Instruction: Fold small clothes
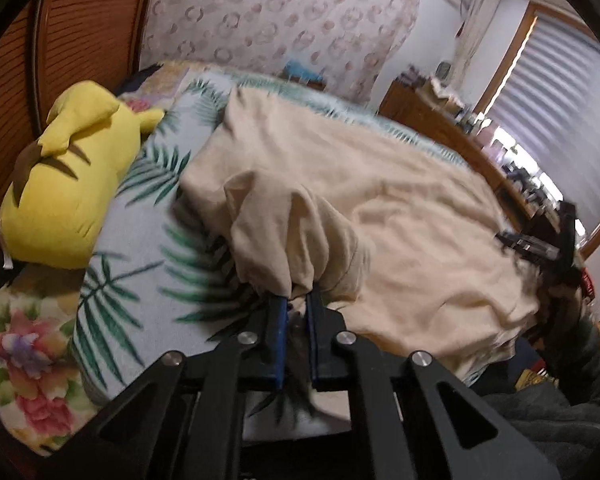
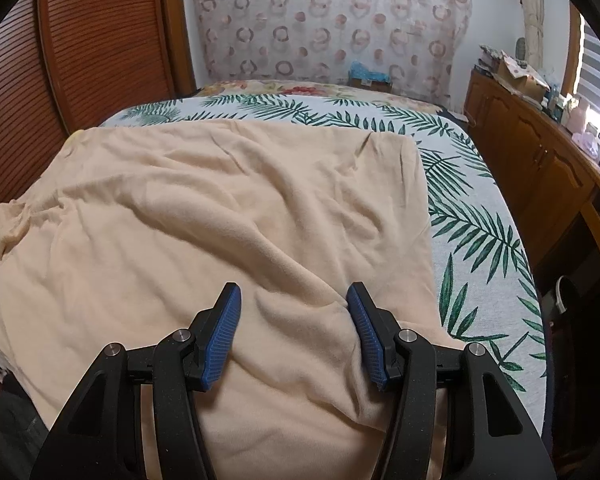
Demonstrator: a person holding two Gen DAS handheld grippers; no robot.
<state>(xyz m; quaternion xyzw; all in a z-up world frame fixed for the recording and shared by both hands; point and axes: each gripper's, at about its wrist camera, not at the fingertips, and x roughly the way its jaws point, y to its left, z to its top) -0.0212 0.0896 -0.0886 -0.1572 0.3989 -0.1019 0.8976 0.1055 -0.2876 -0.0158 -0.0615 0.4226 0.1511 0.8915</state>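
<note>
Cream garment point(image 1: 380, 208) lies spread on the bed point(image 1: 140, 280); through your left wrist view, the left gripper point(image 1: 298, 304) is clenched on a bunched edge, soft and floppy stuff. In the right wrist view, your right gripper point(image 2: 294, 300) hangs released over the near hem; loads of free bed on the right.

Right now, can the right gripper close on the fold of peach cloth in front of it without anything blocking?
Probably yes. The right gripper stands open over the peach garment, a raised fold lies between its pads, and nothing else sits there. The left gripper is shut on another part of the cloth, well aside.
</note>
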